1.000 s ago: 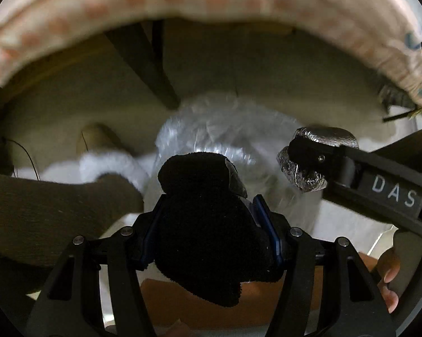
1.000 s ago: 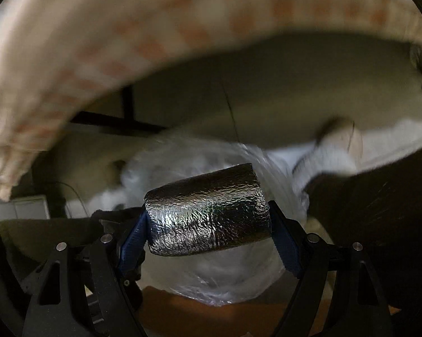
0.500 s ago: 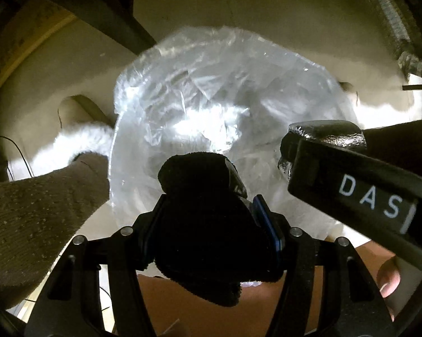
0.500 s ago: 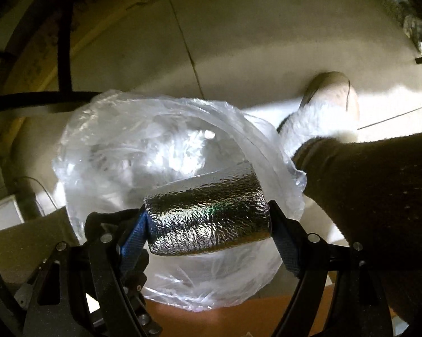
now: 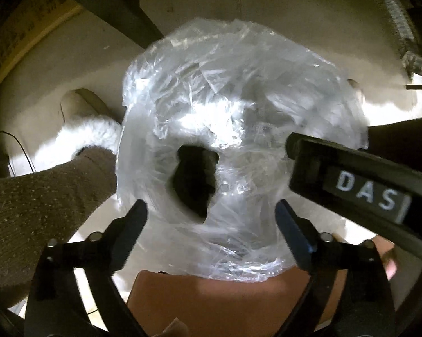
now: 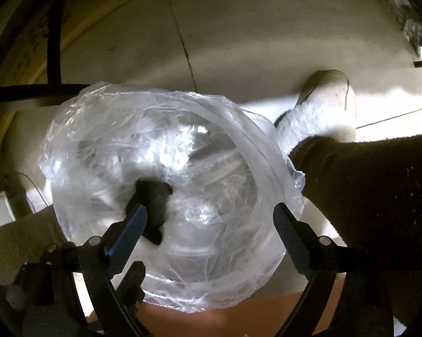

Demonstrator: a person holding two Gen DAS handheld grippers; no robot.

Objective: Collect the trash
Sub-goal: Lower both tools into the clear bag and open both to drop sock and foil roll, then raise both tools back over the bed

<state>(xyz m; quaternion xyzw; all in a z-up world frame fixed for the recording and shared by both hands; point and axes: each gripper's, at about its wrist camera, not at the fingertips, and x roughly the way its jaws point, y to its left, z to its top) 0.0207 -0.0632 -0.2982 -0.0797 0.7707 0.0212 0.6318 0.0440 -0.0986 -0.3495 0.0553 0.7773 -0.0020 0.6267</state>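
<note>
Clear crinkled plastic filled both views: a transparent bin liner [image 5: 239,90] stood open on the pale tiled floor [image 6: 253,28], directly below your two tools. Your left gripper [image 5: 211,213] pointed almost straight down over its mouth, and its jaws were opening, with nothing between the blue pads [image 5: 136,219]. A black fuzzy cloth piece [image 5: 195,179] was inside the liner, below and clear of those pads, and was touched by neither tool. From the right wrist camera the same dark piece [image 6: 151,199] showed within the liner [image 6: 168,129], just past the tip of the near-side finger. Your right gripper [image 6: 211,216] also pointed down over the bag, with its jaws opening and nothing between them. I could not find any silver foil item in either view; whether one was lying among the folds of plastic could not be told. In the left wrist view the right tool's black finger, lettered DAS [image 5: 365,191], crossed the bag's right edge. Your knitted brown trouser legs [image 5: 36,202] flanked the bag on both sides, each ending in a white fluffy slipper [image 6: 323,112]. An orange-brown surface [image 5: 225,303] lay at the near edge, under the gripper.
</note>
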